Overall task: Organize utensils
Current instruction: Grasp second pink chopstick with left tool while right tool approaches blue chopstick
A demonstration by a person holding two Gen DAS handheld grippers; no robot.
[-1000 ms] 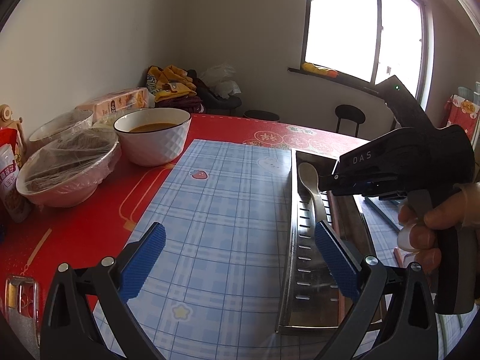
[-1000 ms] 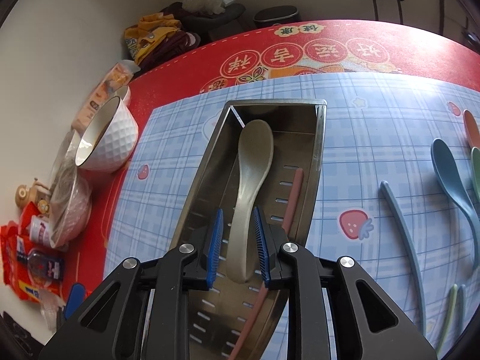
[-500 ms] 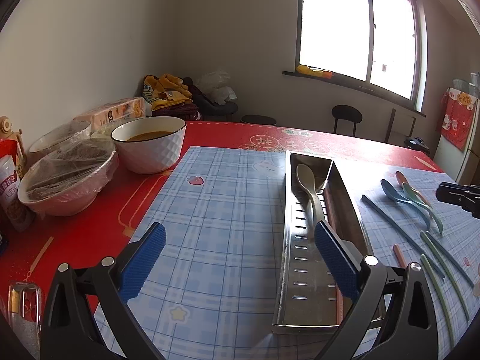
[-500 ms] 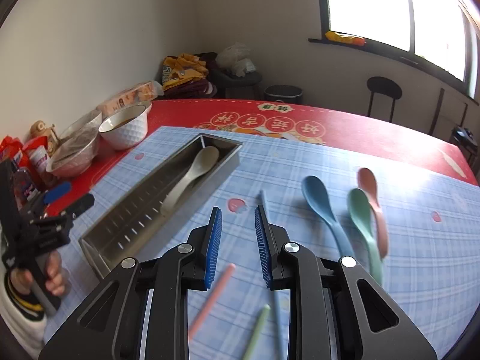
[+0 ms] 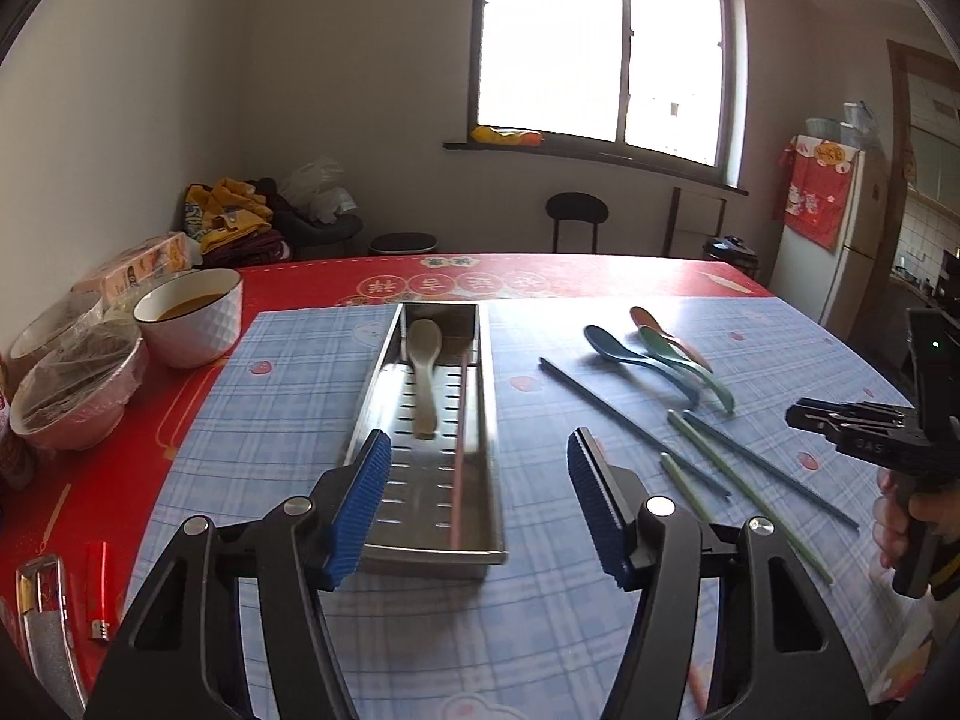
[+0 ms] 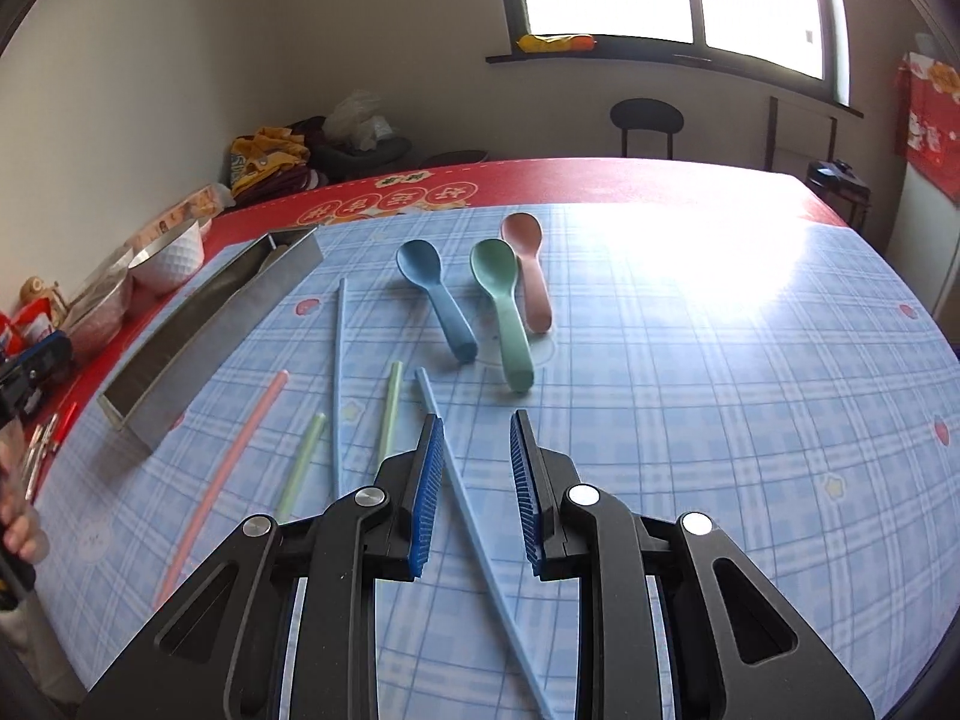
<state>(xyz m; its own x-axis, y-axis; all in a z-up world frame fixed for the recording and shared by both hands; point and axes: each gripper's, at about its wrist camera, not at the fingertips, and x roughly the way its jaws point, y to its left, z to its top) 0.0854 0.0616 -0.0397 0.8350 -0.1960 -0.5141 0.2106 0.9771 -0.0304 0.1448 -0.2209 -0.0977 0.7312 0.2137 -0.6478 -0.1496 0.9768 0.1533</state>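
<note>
A steel utensil tray (image 5: 384, 372) lies on the blue checked mat and holds a beige spoon (image 5: 423, 360) and a pink chopstick (image 5: 461, 438). It shows from the side in the right wrist view (image 6: 198, 324). My left gripper (image 5: 477, 504) is open and empty above the tray's near end. My right gripper (image 6: 477, 492) is open and empty, above a blue chopstick (image 6: 474, 498). Ahead of it lie a blue spoon (image 6: 435, 294), a green spoon (image 6: 503, 306) and a pink spoon (image 6: 529, 267). A pink chopstick (image 6: 228, 468), two green chopsticks (image 6: 387, 414) and another blue chopstick (image 6: 339, 372) lie to its left.
A white bowl of soup (image 5: 192, 315) and covered bowls (image 5: 78, 384) stand on the red cloth left of the mat. A red lighter (image 5: 97, 588) lies at the near left edge. The right gripper's body (image 5: 888, 438) is at the far right of the left wrist view.
My right gripper has let go of the beige spoon in the tray, pulled away to the right and opened over the loose chopsticks. My left gripper has swung right, toward the tray.
</note>
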